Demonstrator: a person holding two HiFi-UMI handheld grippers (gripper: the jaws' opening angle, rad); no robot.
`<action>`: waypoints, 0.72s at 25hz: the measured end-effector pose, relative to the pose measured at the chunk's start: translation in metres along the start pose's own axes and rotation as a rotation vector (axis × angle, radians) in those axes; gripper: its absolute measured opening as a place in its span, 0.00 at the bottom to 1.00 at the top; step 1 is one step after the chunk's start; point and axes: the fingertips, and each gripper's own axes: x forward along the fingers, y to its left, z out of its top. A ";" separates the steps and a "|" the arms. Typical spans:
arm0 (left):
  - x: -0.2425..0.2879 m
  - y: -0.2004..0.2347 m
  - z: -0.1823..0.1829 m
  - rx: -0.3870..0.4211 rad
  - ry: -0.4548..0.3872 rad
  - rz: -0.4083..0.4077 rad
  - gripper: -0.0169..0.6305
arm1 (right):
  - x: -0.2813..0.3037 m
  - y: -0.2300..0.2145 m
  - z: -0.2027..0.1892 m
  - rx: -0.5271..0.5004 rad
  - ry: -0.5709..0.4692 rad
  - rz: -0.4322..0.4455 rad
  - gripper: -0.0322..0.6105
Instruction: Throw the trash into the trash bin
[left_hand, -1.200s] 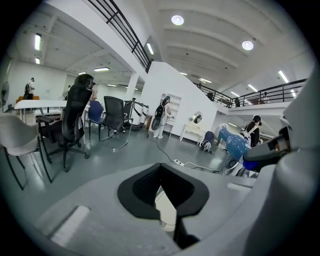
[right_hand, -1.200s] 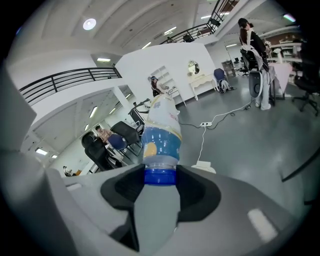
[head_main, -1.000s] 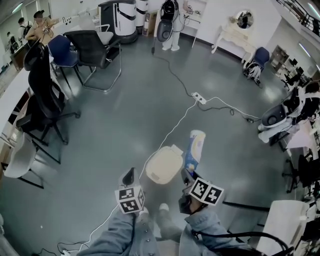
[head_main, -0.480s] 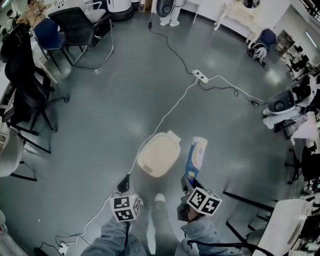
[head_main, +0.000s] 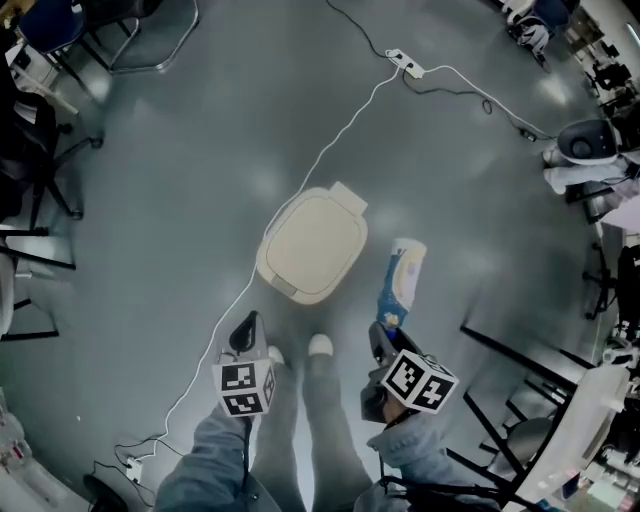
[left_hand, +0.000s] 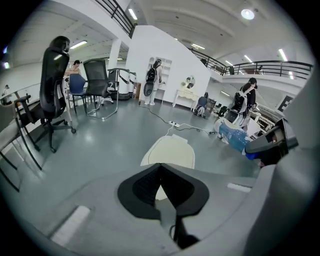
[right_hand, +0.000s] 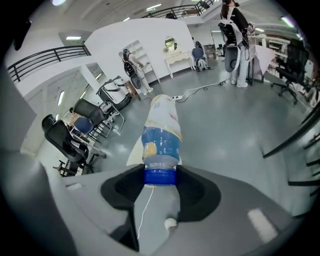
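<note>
In the middle of the head view, one cream trash bin (head_main: 312, 245) stands on the grey floor with its lid down. Just to its right, one plastic bottle (head_main: 402, 280) sticks out from the right gripper (head_main: 384, 338). Its two jaws are partway apart and squeeze the bottle's blue cap. At lower left, the left gripper (head_main: 245, 333) has its two jaws pressed together with nothing in them. Two white shoe tips (head_main: 320, 345) show between the grippers. One white cable (head_main: 330, 150) runs past the bin.
</note>
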 end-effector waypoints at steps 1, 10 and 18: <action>0.010 -0.001 -0.003 0.012 -0.002 -0.004 0.04 | 0.007 -0.006 -0.001 0.000 0.000 -0.002 0.36; 0.044 -0.013 0.000 0.060 -0.014 -0.024 0.04 | 0.031 -0.034 -0.002 -0.005 0.002 -0.014 0.36; 0.077 -0.025 -0.022 0.072 0.061 -0.044 0.04 | 0.060 -0.053 -0.005 -0.023 0.035 -0.041 0.36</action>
